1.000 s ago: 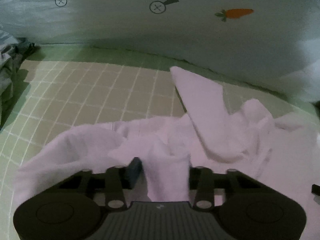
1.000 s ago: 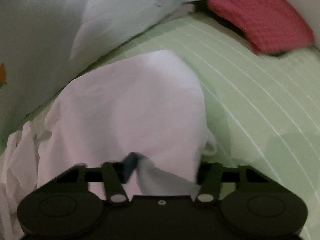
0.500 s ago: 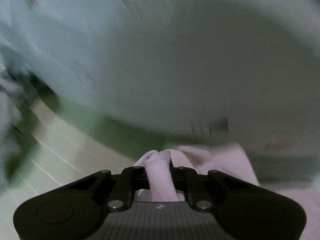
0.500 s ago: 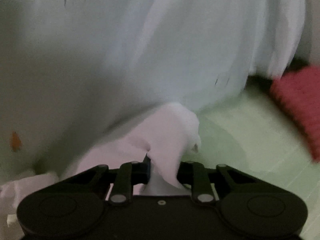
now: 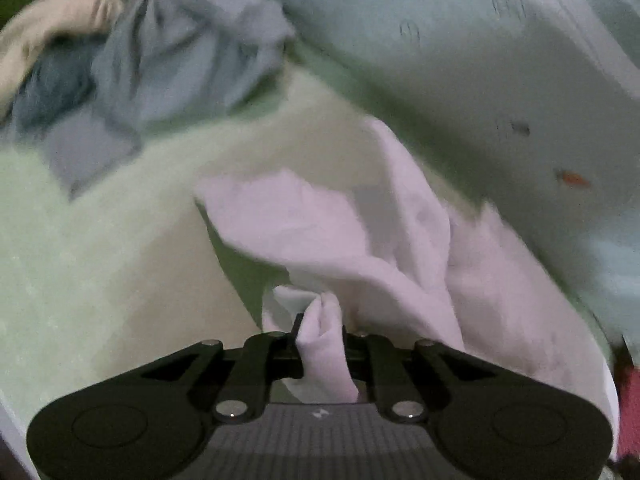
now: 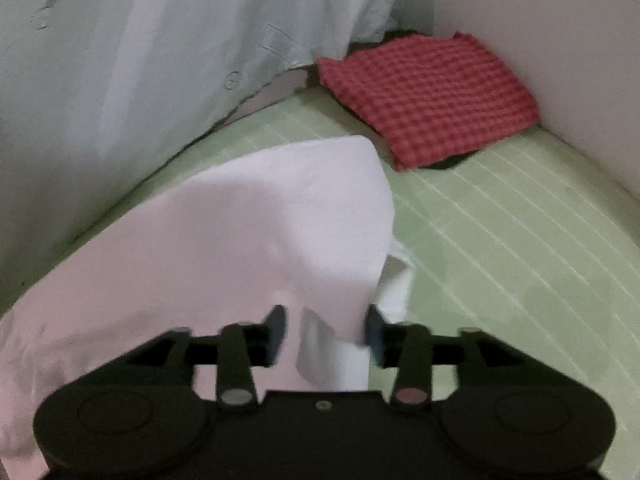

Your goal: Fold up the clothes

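Observation:
A white garment [image 5: 360, 232] lies crumpled on the green grid mat [image 5: 100, 260]. My left gripper [image 5: 320, 332] is shut on a bunched fold of it, low over the mat. In the right wrist view the same white garment [image 6: 224, 248] spreads flat in front of my right gripper [image 6: 324, 328]. Its fingers [image 6: 276, 324] stand apart with a loose fold of the cloth lying between them, not pinched.
A pile of grey-blue and beige clothes [image 5: 132, 52] lies at the far left of the mat. A folded red checked cloth [image 6: 428, 96] sits in the far right corner by a white wall [image 6: 560, 40]. A pale printed sheet [image 6: 140, 60] hangs behind.
Both grippers lifted the white garment up and brought it back down onto the mat. The right gripper has opened and let go of the cloth. The left gripper still holds its fold.

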`<state>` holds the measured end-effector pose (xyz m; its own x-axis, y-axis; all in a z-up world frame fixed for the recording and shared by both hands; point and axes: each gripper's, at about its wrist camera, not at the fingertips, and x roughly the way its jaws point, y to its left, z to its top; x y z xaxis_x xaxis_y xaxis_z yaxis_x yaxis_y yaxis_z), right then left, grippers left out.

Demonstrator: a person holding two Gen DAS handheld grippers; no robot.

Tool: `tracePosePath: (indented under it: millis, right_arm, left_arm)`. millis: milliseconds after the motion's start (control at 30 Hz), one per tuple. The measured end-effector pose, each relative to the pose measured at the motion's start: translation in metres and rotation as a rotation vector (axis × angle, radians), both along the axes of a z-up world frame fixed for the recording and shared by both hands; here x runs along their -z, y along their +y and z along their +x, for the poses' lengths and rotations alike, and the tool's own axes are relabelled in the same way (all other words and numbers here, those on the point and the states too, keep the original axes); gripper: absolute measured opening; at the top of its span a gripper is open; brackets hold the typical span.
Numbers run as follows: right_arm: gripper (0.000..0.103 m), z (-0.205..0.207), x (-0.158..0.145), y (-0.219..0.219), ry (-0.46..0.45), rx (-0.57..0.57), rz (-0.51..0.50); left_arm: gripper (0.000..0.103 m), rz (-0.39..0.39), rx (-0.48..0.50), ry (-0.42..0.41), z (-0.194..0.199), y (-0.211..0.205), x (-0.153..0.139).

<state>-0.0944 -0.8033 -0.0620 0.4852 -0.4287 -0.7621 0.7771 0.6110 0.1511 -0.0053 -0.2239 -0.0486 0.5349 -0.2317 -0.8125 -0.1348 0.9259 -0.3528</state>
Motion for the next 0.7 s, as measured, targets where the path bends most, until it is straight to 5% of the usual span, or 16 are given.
tracePosePath:
  millis: [100, 167, 233, 267, 433, 700]
  right_arm:
    - [0.069, -0.008, -0.001, 0.03, -0.02, -0.052, 0.009]
    - [0.078, -0.008, -0.004, 0.056, -0.024, -0.098, -0.002]
    - [0.084, -0.007, -0.007, 0.09, -0.035, -0.141, -0.029]
    - [0.084, -0.007, -0.009, 0.107, -0.043, -0.165, -0.031]
    - [0.096, 0.0, -0.011, 0.194, -0.08, -0.285, -0.038]
    - [0.098, 0.031, -0.008, 0.335, -0.118, -0.439, -0.022]
  left_arm:
    - [0.025, 0.003, 0.047, -0.007, -0.016, 0.003, -0.006]
    - [0.044, 0.015, 0.062, -0.038, -0.024, 0.011, -0.014]
    - [0.076, 0.047, 0.049, -0.078, -0.032, 0.023, -0.019]
    - [0.081, 0.059, 0.045, -0.093, -0.036, 0.03, -0.02]
    - [0.087, 0.078, 0.076, -0.1, -0.037, 0.069, -0.022]
    - [0.089, 0.128, 0.188, -0.125, -0.018, 0.149, -0.034]
